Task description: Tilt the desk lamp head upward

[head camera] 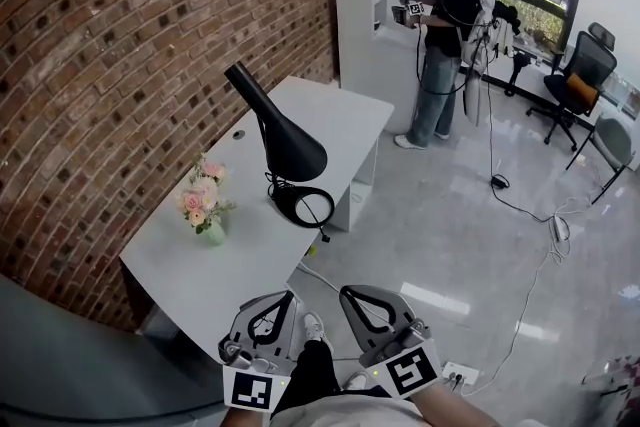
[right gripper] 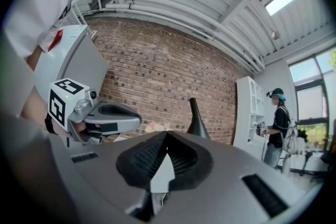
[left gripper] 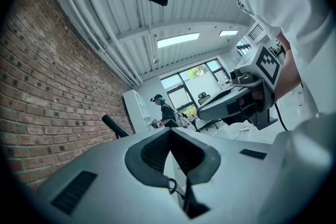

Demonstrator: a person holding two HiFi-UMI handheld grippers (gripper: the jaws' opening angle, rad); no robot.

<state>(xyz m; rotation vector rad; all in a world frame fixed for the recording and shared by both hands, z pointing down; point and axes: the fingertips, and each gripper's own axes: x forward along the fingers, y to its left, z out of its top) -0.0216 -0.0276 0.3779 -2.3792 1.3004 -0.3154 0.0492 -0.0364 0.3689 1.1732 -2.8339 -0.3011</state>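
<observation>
A black desk lamp stands on the white desk. Its cone head points down over its ring base, and its thin neck rises up and left. Both grippers are low, close to my body and well short of the lamp. My left gripper is shut and holds nothing; in its own view the tips meet and the lamp neck shows beyond. My right gripper is shut and empty too. Past its tips the lamp stands against the brick wall.
A small vase of pink flowers sits on the desk left of the lamp. The brick wall runs behind the desk. Another person stands at white shelves at the back. An office chair and cables occupy the floor at right.
</observation>
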